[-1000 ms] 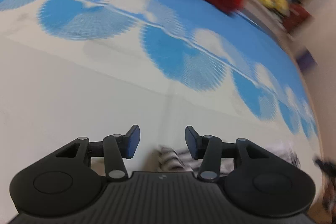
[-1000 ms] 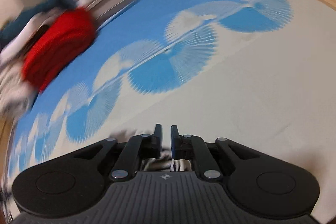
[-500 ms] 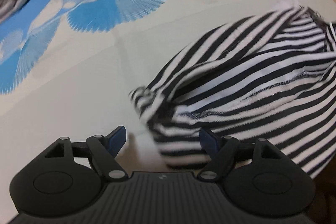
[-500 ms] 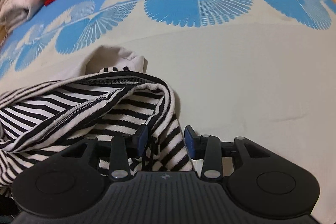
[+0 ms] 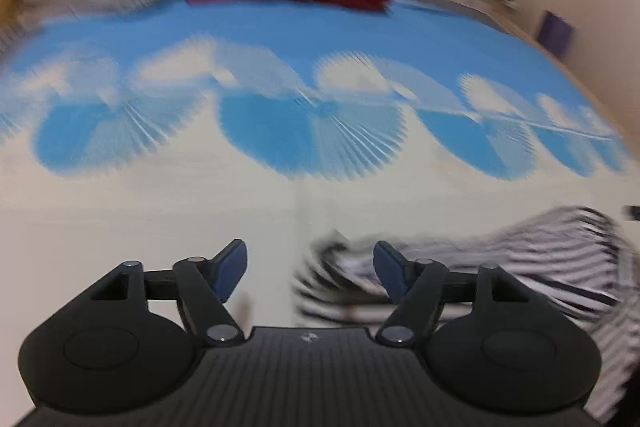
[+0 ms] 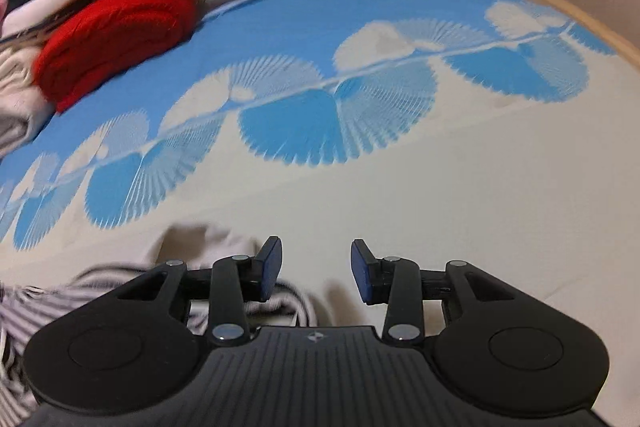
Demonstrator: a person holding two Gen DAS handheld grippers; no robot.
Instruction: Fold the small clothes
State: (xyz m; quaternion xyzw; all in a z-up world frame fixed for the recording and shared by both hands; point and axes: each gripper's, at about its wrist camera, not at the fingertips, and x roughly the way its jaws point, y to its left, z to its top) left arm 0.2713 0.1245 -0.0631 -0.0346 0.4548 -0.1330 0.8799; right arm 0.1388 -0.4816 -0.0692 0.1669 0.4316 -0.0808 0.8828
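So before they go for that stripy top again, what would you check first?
1. Left gripper open, nothing held: ok.
2. Right gripper open, nothing held: ok.
3. Striped shirt lying flat and spread: not ok, it looks bunched beside both grippers.
4. A hem or corner to grab: cannot tell, the cloth is blurred in both views.
5. Free room on the blue and white bedspread ahead: ok.
6. Red knit and the clothes pile far from the work area: ok.

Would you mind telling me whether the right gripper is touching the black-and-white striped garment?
Cannot tell. In the right wrist view the right gripper stands open with only cloth-covered surface between its pads, but the black-and-white striped garment runs under its left finger, hiding any contact.
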